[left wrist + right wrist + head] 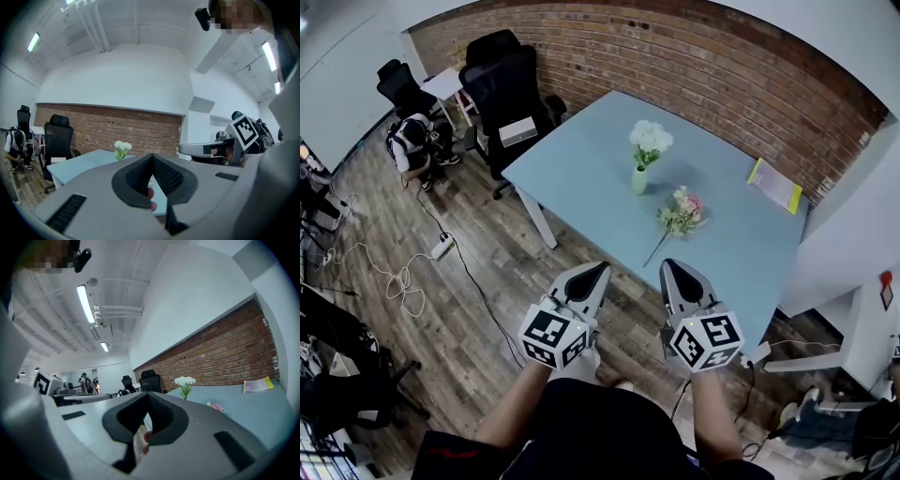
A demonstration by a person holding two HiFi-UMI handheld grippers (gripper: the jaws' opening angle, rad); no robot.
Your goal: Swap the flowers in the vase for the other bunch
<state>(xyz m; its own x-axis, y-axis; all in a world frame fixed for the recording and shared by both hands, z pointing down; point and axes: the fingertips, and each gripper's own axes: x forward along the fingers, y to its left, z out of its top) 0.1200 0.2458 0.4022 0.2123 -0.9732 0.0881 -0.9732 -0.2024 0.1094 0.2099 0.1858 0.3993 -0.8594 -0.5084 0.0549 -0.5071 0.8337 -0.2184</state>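
**Hovering short of the table with both grippers closed and empty**

Much of what I need is hard to see from the gripper views. In the left gripper view my own jaws block the near part of the table (581, 169), so only the white flowers (651, 139) show above them. The vase (639, 180) and the pink bunch (682, 214) are hidden there. The right gripper view shows the white blooms on their green stems, but the pink bunch only peeks over the gripper's body. In both gripper views a small reddish shape (150, 193) sits under the jaws, and I cannot make out what it is.

From the head view things are plainer. The small pale green vase stands upright near the middle of the light blue table and holds the white flowers. The pink bunch lies flat on the tabletop just beside the vase, on the side nearer me, with its stem pointing towards me. A yellow booklet (775, 185) lies at the far right edge, by the brick wall (694, 47).

The left gripper (601, 268) and the right gripper (667, 265) are level and side by side over the floor. Each has its jaws pressed together on nothing.
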